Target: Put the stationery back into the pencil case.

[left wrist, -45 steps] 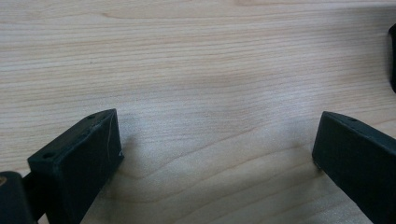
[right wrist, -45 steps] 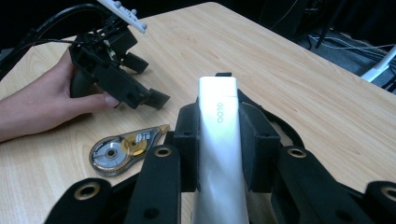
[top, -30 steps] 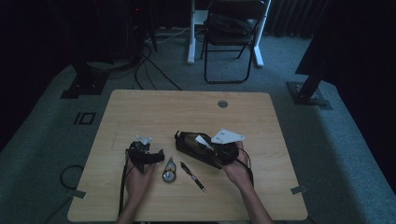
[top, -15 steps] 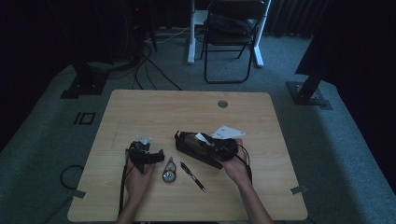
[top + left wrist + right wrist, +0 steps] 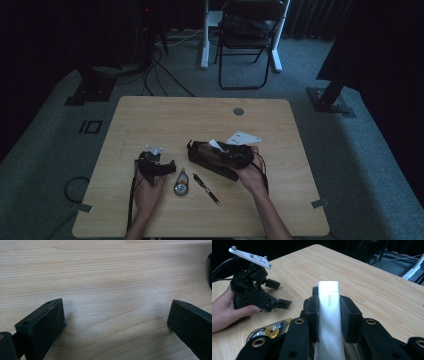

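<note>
The right hand-held gripper [image 5: 329, 315] is clamped on a white, flat-sided glue stick marked GLOO [image 5: 329, 315], its two black jaws pressing the stick's opposite sides while the stick's end pokes out past them. In the high view this gripper [image 5: 220, 149] sits over an open black pencil case [image 5: 212, 159] lying near the middle of the light wooden surface [image 5: 200, 117], so the glue stick is held at the case's mouth, not resting on the wood. The left hand-held gripper [image 5: 115, 322] has its jaws spread wide with only bare wood between them, and it rests low toward the near left part of the surface. The smooth plastic stick could slide or twist between the pads if the grip slackens, since the jaws hold only a short stretch of it. A round correction-tape dispenser [image 5: 180, 183] and a dark pen [image 5: 206, 182] lie just in front of the case toward the near edge; a careless sweep of either hand could knock them. The soft case may also shift, as nothing pins it.
</note>
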The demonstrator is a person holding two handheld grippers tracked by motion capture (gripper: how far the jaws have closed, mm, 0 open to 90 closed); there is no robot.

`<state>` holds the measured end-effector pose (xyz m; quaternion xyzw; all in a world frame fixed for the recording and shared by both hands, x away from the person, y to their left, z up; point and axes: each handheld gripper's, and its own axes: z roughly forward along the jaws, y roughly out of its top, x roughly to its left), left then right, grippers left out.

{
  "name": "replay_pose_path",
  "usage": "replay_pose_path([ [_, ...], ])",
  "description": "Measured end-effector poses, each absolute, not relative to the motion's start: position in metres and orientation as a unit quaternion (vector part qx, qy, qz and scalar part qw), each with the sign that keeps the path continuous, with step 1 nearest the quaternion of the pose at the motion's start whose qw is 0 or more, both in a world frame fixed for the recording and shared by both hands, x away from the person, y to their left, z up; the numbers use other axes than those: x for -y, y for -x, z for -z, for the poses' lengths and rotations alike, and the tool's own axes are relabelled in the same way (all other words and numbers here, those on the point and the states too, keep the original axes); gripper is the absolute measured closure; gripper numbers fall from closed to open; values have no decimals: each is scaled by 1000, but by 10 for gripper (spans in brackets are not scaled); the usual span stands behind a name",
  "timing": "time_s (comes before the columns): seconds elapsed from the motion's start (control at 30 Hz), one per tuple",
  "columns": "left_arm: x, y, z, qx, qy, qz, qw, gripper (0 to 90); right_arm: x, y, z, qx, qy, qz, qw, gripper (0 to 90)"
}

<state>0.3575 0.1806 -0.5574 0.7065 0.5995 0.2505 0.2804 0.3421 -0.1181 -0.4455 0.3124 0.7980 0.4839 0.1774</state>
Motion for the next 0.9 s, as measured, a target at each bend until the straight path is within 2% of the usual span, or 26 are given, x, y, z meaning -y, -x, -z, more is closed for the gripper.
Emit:
replay_pose_path([
  [0.9,-181,-357,557,-600,-707,-250,280,15,118,-363,450,-794,-331,-483,165,713],
])
